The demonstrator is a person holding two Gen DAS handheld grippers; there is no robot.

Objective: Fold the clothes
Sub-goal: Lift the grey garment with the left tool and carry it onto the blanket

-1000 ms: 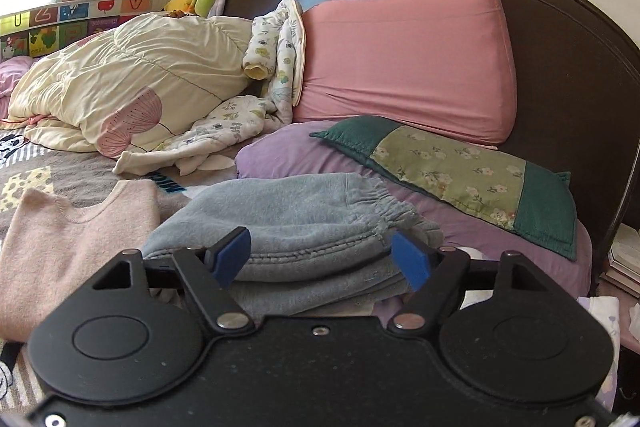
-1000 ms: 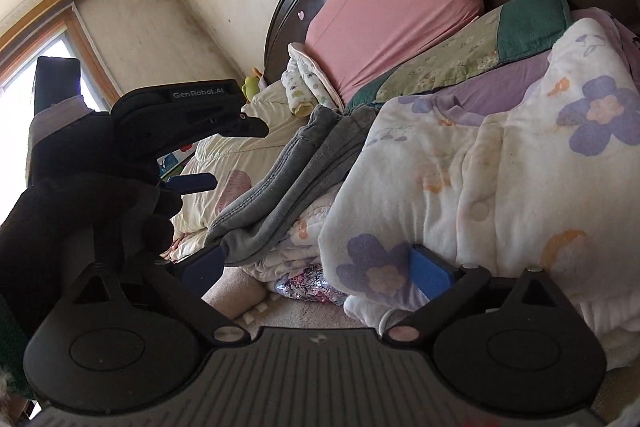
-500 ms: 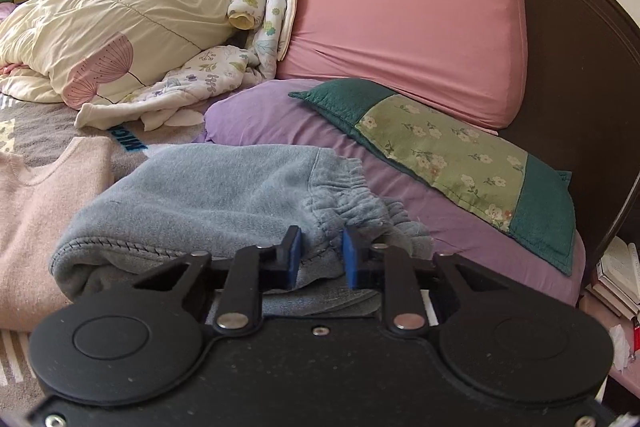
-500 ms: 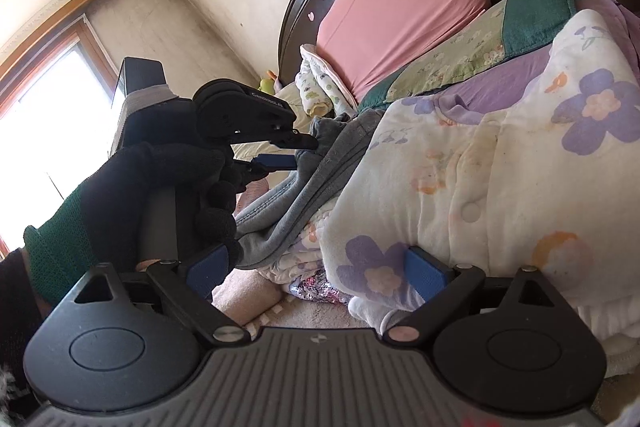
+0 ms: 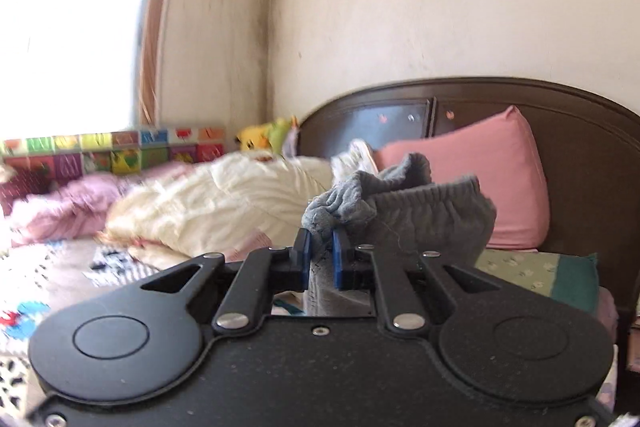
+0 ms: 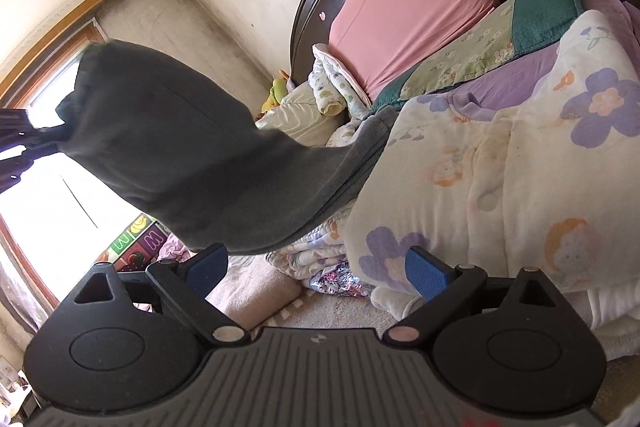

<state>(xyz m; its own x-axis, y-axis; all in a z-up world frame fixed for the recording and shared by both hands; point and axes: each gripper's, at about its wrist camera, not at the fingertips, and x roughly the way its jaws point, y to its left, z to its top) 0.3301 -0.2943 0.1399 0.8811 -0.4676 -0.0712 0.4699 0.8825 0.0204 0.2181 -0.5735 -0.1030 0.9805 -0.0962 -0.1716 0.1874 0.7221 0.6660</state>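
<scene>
Grey sweatpants (image 5: 416, 223) with an elastic waistband hang lifted off the bed, and my left gripper (image 5: 321, 255) is shut on a bunch of their waistband. In the right wrist view the same grey sweatpants (image 6: 192, 155) stretch from the upper left, where the left gripper (image 6: 24, 143) holds them, down to the bed. Below them my right gripper (image 6: 316, 273) stands open with nothing between its blue pads, close to a floral quilt (image 6: 520, 167).
A dark wooden headboard (image 5: 580, 139) backs a pink pillow (image 5: 480, 171) and a green floral pillow (image 5: 536, 271). A cream duvet (image 5: 208, 203) and pink bedding (image 5: 68, 203) lie at the left under a bright window (image 5: 68, 27). A colourful letter mat (image 5: 120, 151) lines the wall.
My left gripper closed on the grey sweatpants' waistband and lifted them well above the bed. The right gripper stayed open and low beside the floral quilt.
</scene>
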